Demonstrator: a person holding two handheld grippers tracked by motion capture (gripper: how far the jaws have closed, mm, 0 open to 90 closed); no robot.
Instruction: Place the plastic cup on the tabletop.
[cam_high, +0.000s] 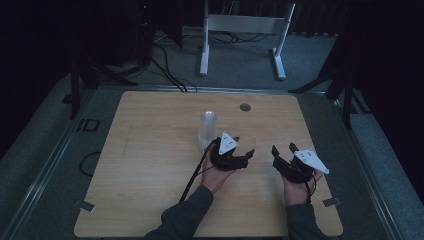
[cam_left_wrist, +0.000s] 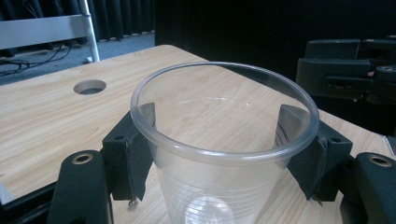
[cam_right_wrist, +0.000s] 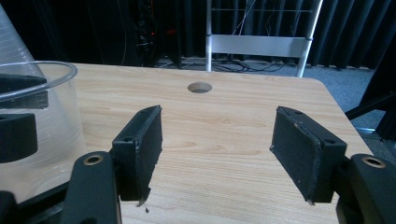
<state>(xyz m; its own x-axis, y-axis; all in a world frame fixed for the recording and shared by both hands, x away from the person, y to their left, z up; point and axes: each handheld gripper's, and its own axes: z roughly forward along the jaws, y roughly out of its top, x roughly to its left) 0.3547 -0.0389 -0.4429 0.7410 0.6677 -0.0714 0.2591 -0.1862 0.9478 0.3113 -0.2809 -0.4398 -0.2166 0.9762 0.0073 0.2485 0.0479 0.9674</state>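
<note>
Person's wearing dark grey sleeves (cam_high: 186, 216); both black grippers, left gripper (cam_high: 248, 155) and right gripper (cam_high: 283, 149), are sporting grey triangular plates, brass-ringed screws, and trailing black cables.

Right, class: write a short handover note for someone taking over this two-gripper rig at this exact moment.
Left gripper: shut on the clear plastic cup, jaws pressing both sides just under the rim; cup upright, open end up, empty.
Right gripper: open, nothing between its jaws, to the right of the cup above the light wooden table.
An upside-down stack of clear plastic cups stands on the table behind the left gripper.
Done: one cup gripped, apart from the stack.
Left: probably setting this cup down; whether more cups follow I cannot tell.
</note>
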